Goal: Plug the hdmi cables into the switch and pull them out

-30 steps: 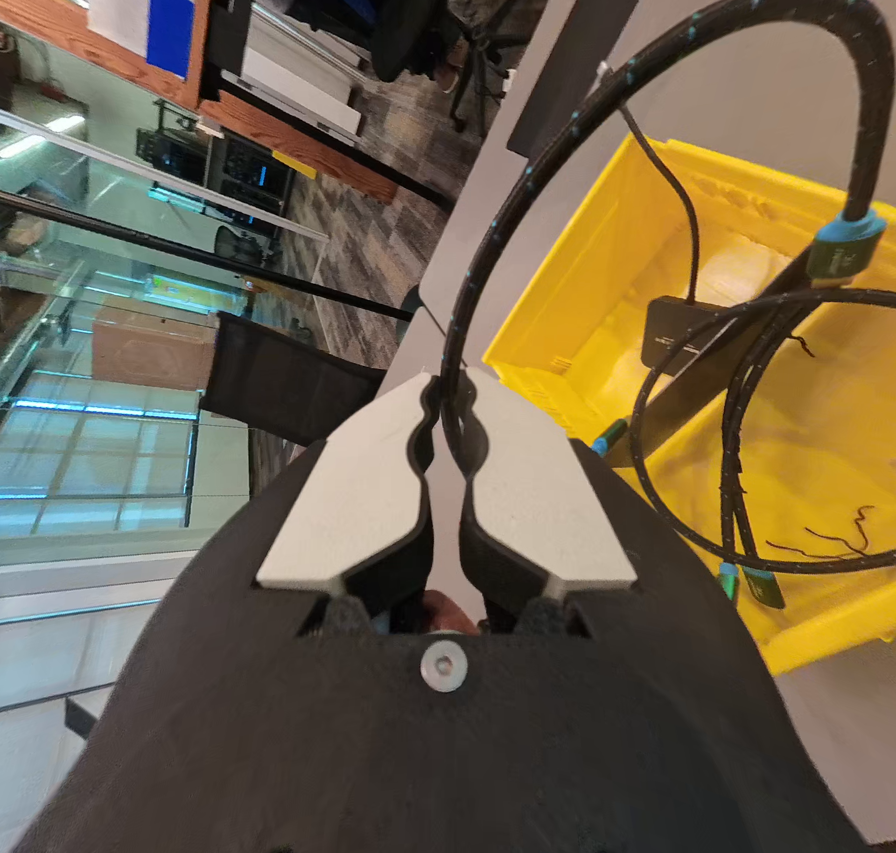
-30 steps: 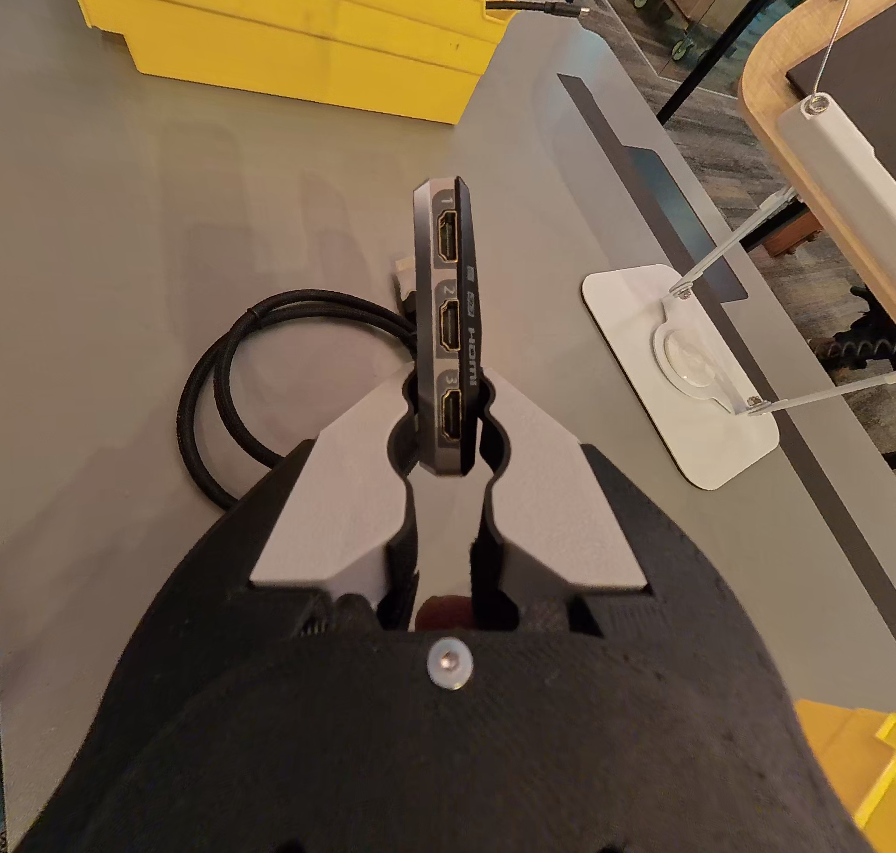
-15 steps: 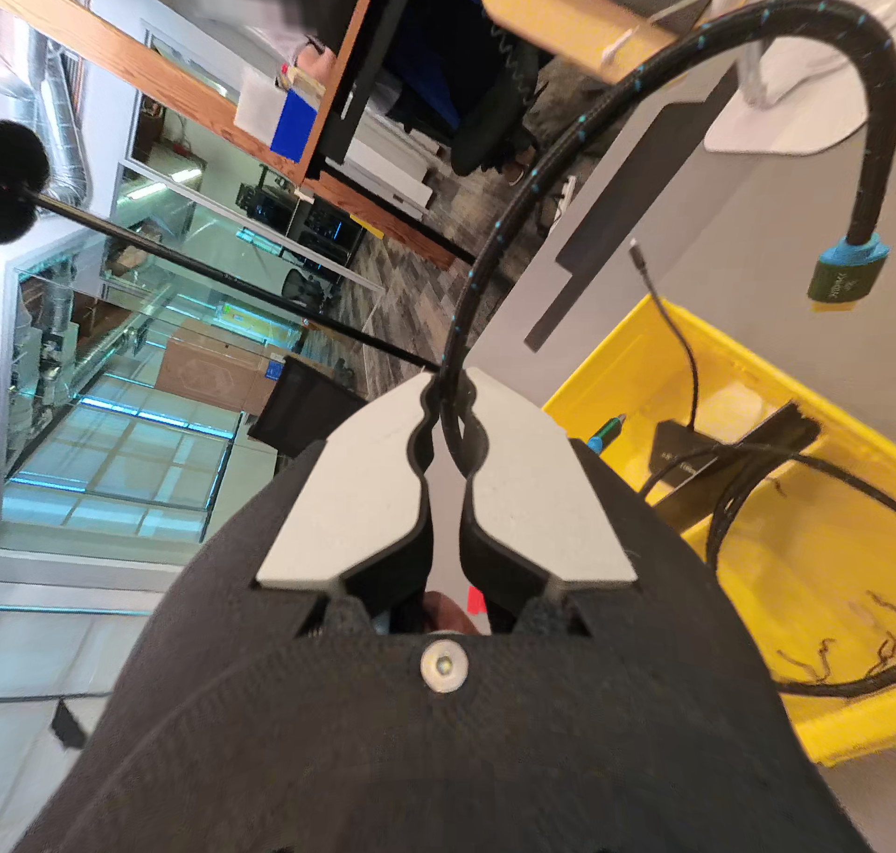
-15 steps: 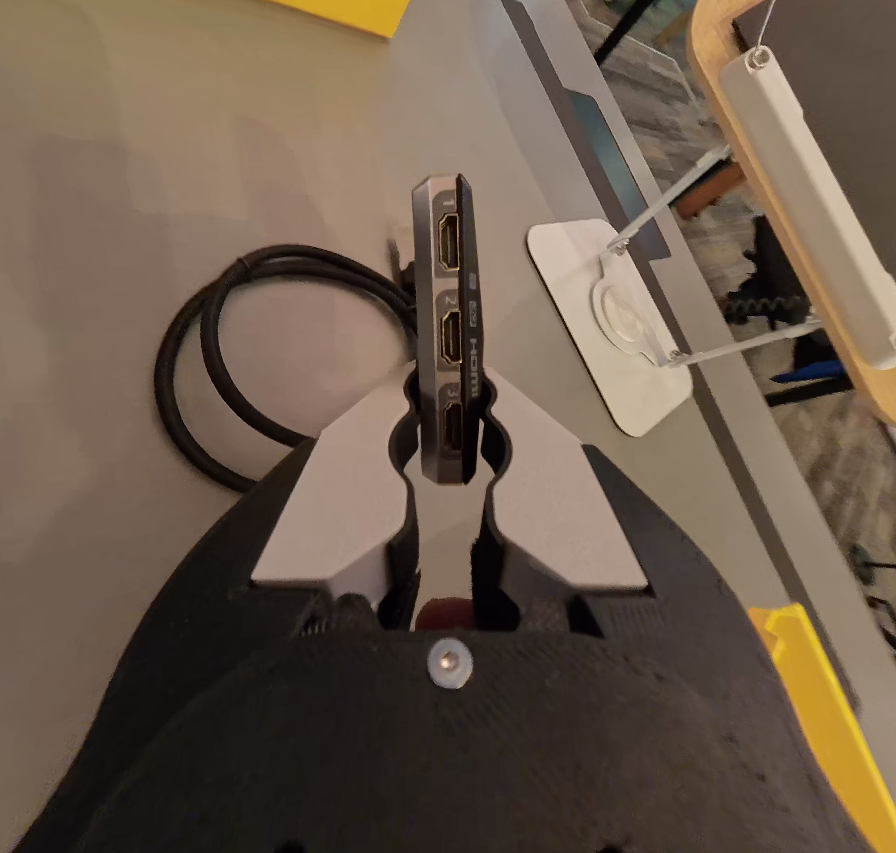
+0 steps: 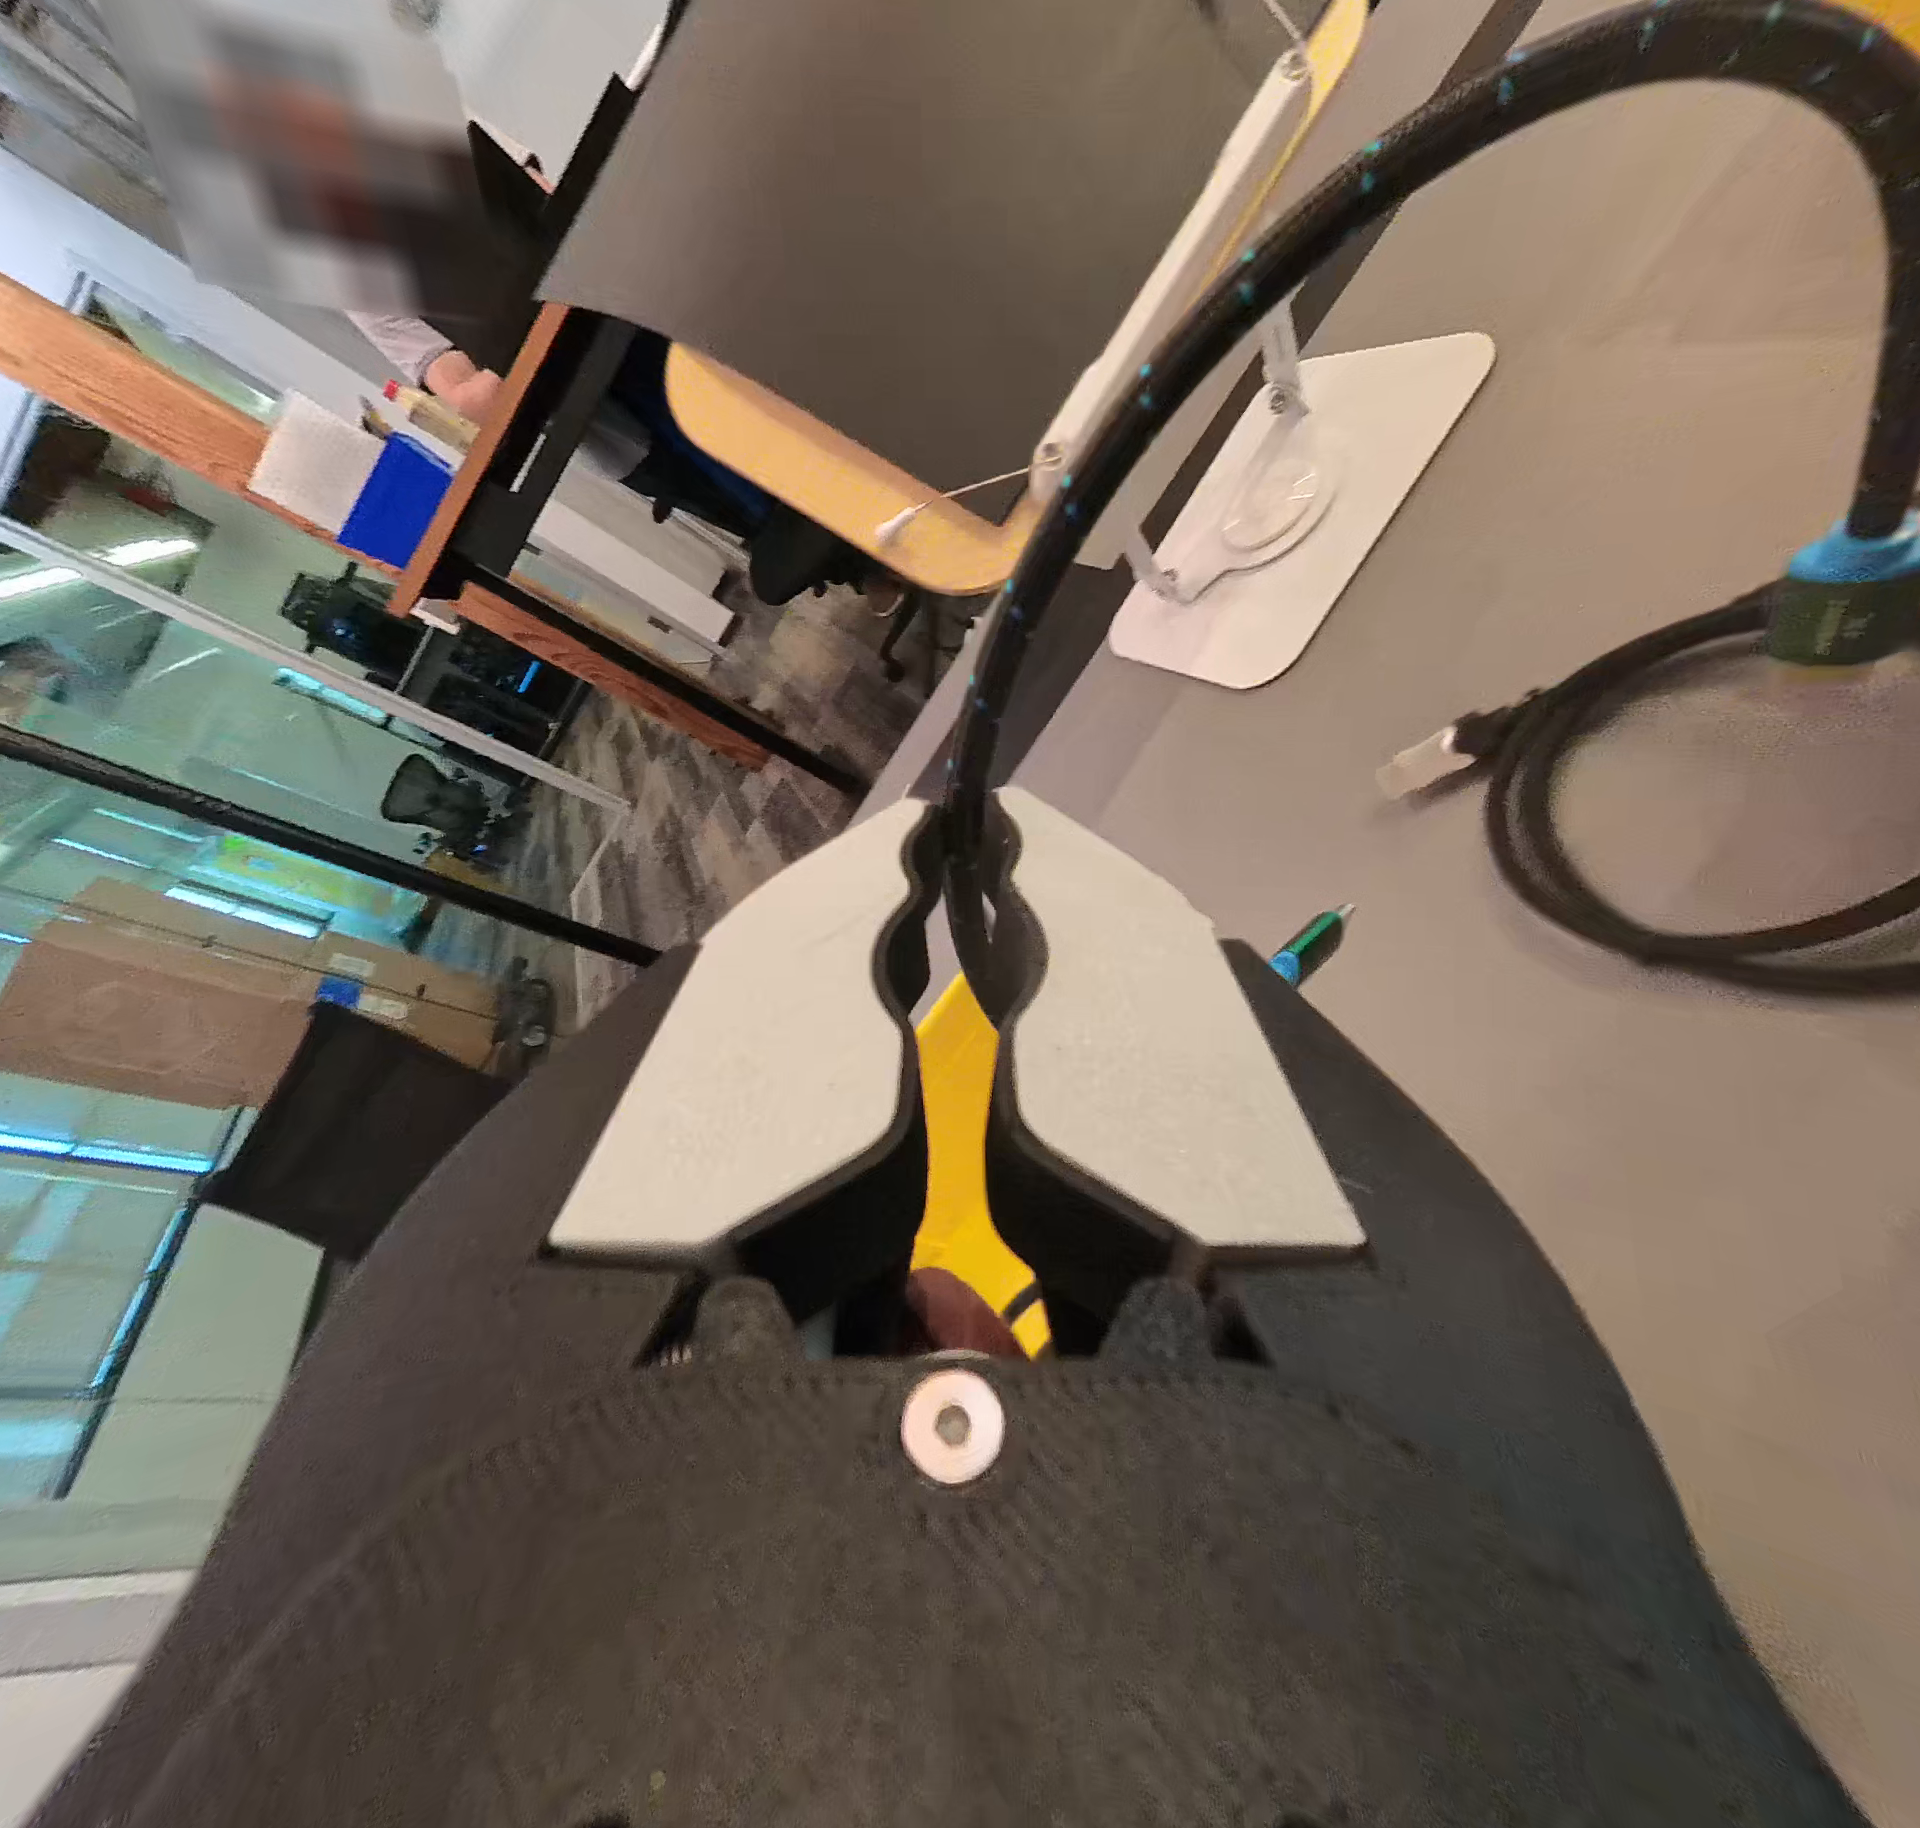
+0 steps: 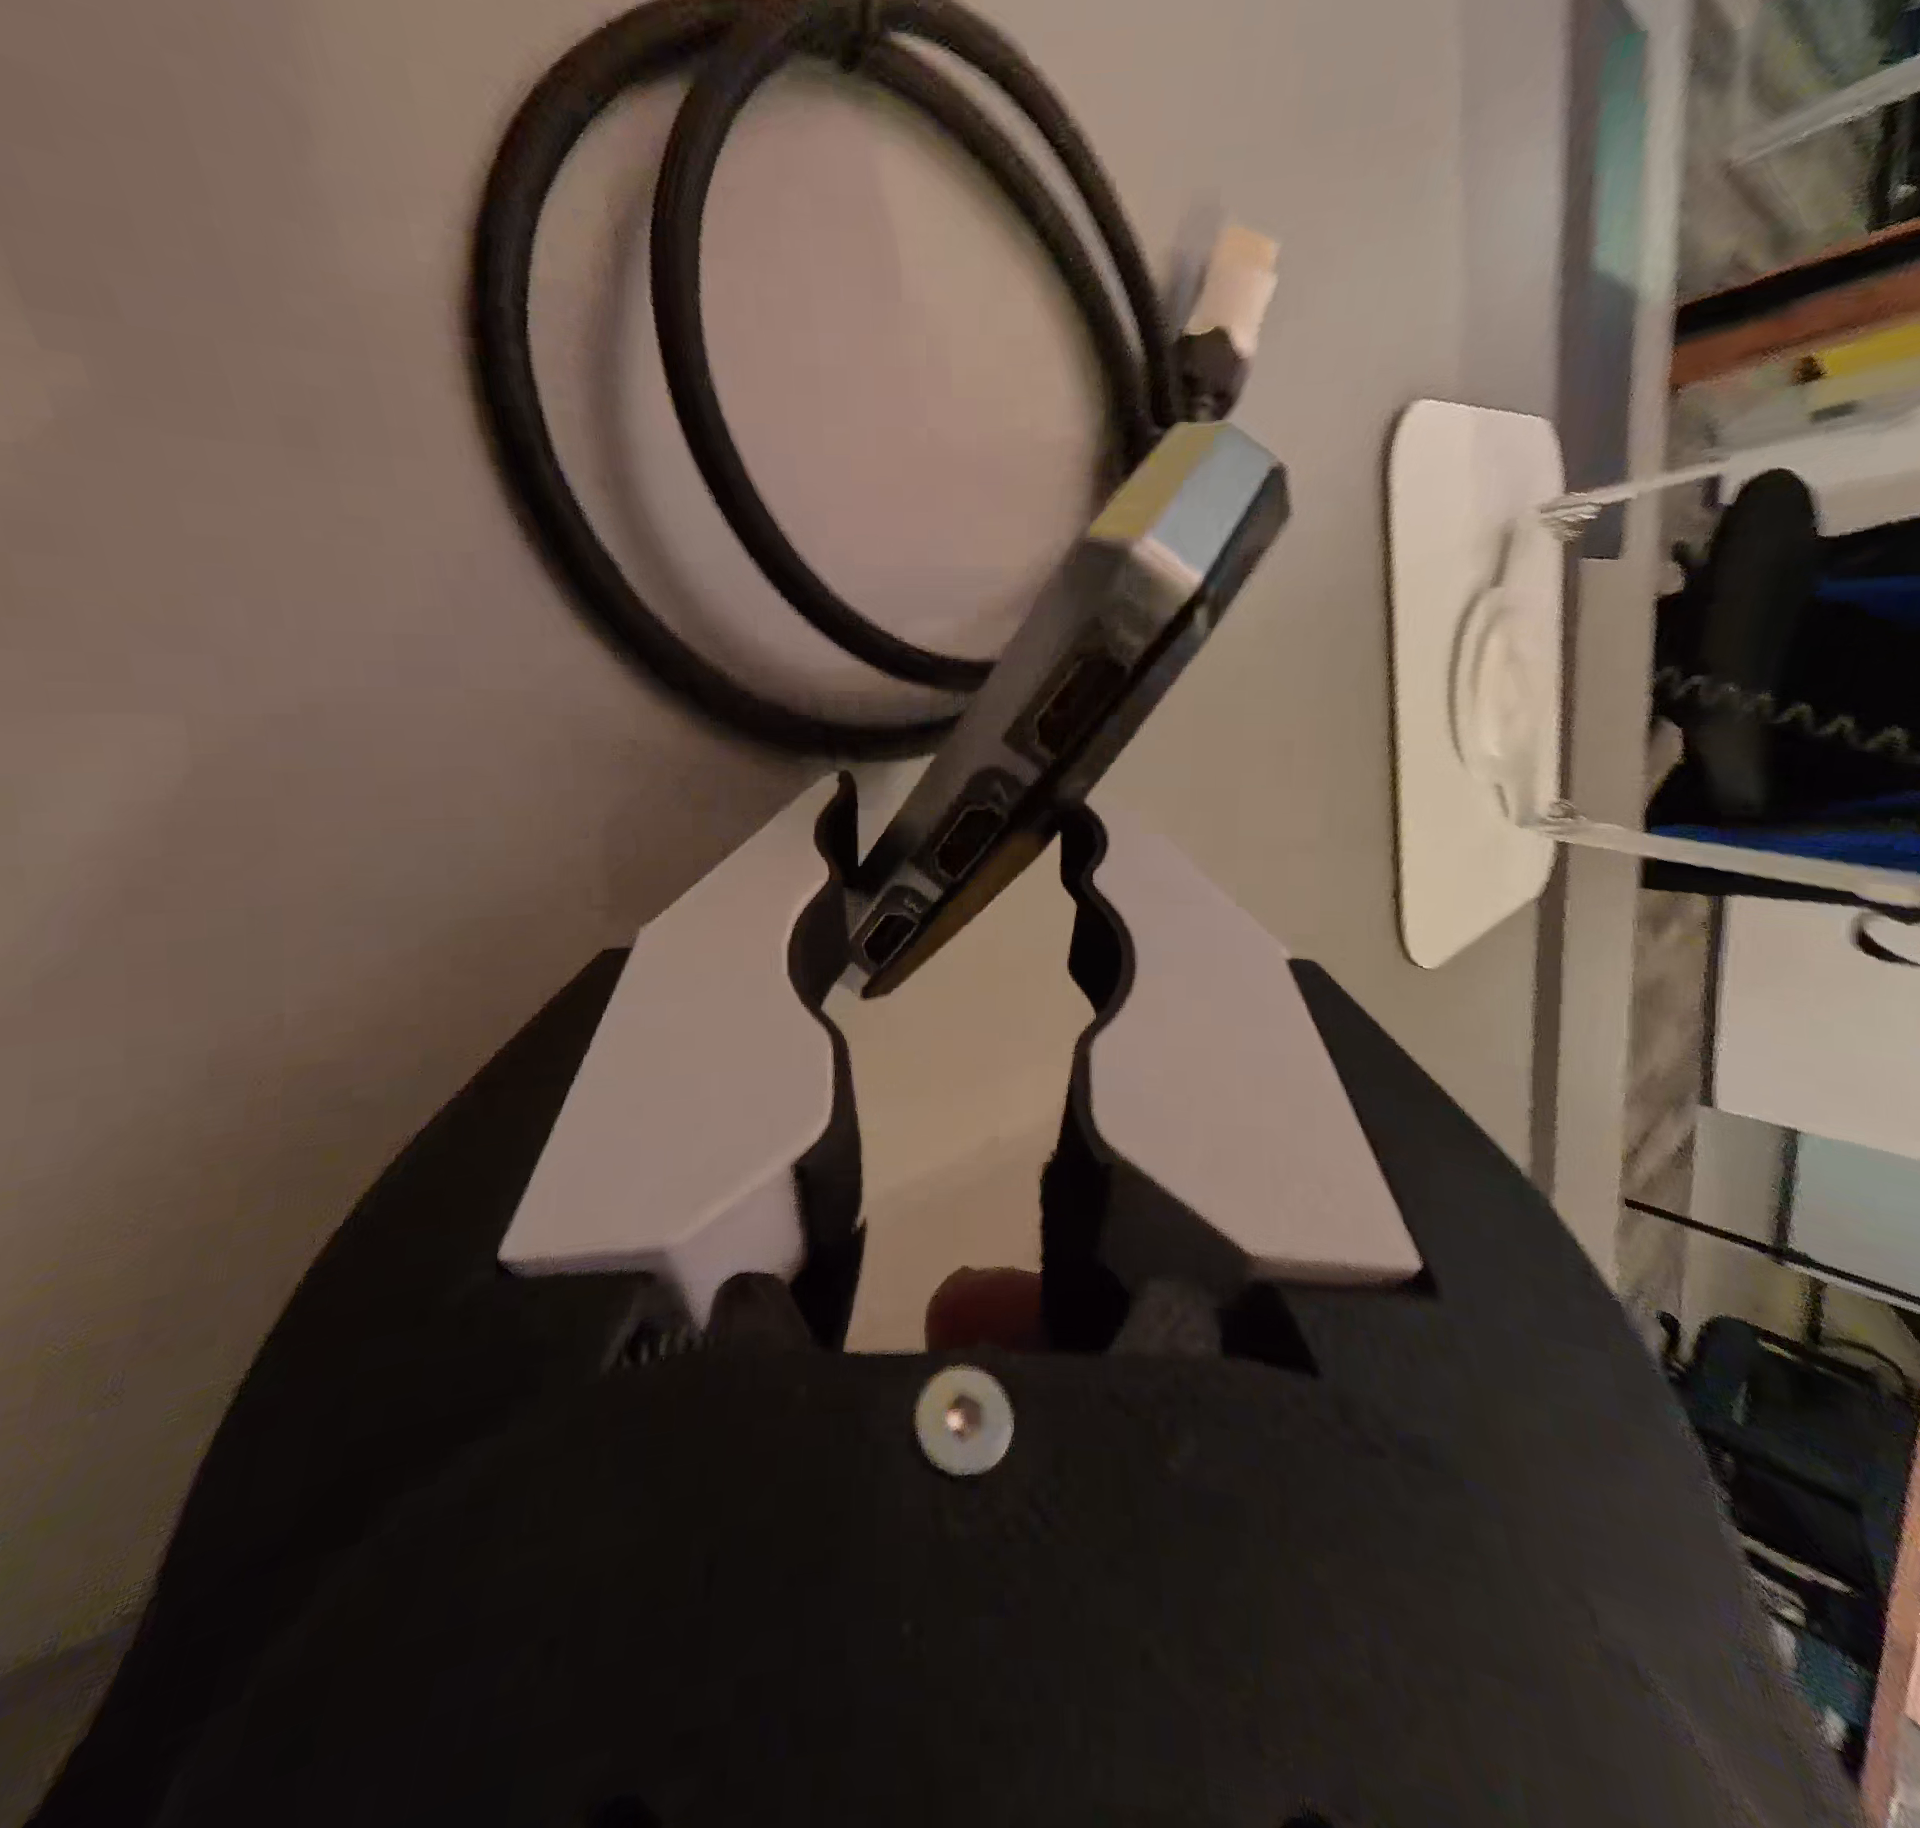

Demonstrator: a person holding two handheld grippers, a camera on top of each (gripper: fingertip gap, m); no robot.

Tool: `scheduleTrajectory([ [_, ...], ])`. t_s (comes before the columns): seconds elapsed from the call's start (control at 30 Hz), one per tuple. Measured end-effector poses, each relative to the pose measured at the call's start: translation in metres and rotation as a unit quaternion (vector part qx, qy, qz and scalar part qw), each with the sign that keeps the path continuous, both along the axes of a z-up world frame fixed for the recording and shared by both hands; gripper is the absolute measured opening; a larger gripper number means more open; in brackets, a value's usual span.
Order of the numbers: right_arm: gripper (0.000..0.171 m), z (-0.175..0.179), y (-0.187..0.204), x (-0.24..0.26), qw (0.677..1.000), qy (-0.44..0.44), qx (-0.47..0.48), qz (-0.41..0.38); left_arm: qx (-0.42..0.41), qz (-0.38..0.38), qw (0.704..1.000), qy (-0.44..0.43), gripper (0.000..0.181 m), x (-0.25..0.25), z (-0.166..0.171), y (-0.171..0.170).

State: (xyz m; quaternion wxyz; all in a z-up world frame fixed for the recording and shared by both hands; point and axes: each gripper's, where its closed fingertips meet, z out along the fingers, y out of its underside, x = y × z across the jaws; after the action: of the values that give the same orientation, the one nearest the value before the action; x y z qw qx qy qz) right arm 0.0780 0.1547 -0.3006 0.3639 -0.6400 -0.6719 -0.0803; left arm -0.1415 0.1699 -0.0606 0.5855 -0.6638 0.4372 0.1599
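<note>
My left gripper is shut on a black braided hdmi cable. The cable arcs up and to the right, and its blue and green plug hangs down above the grey table. My right gripper is open. The dark grey hdmi switch leans tilted between its spread fingers, lower end against the left finger, port side facing me. Its upper end points up and right. The switch's own black cable lies coiled on the table behind it, with a silver plug.
A white flat stand base sits on the table to the right of the switch; it also shows in the left wrist view. The coiled black cable lies below the hanging plug. A yellow bin shows behind my left fingers.
My right gripper has opened and the switch has tipped from upright to leaning right. My left gripper has carried the cable away from the yellow bin, over the table near the coiled cable.
</note>
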Motion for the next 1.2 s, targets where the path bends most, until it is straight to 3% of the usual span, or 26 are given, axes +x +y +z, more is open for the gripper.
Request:
scheduleTrajectory([
  [0.37,0.046,0.037,-0.017,-0.009,0.99,0.12,-0.072,0.016,-0.019,-0.018,1.0,-0.005,0.006,0.023,-0.023,0.006],
  [0.57,0.044,0.079,-0.017,-0.012,0.975,0.206,-0.086,0.016,-0.009,-0.019,1.0,-0.023,0.006,0.023,-0.017,0.004],
  [0.83,0.04,0.133,0.003,0.022,0.944,0.316,-0.089,-0.037,0.013,-0.041,0.997,-0.064,0.006,0.03,0.008,-0.007],
  [1.2,0.047,0.124,-0.005,-0.017,0.951,0.296,-0.089,0.028,0.035,-0.103,0.984,-0.14,0.006,0.062,0.031,-0.029],
])
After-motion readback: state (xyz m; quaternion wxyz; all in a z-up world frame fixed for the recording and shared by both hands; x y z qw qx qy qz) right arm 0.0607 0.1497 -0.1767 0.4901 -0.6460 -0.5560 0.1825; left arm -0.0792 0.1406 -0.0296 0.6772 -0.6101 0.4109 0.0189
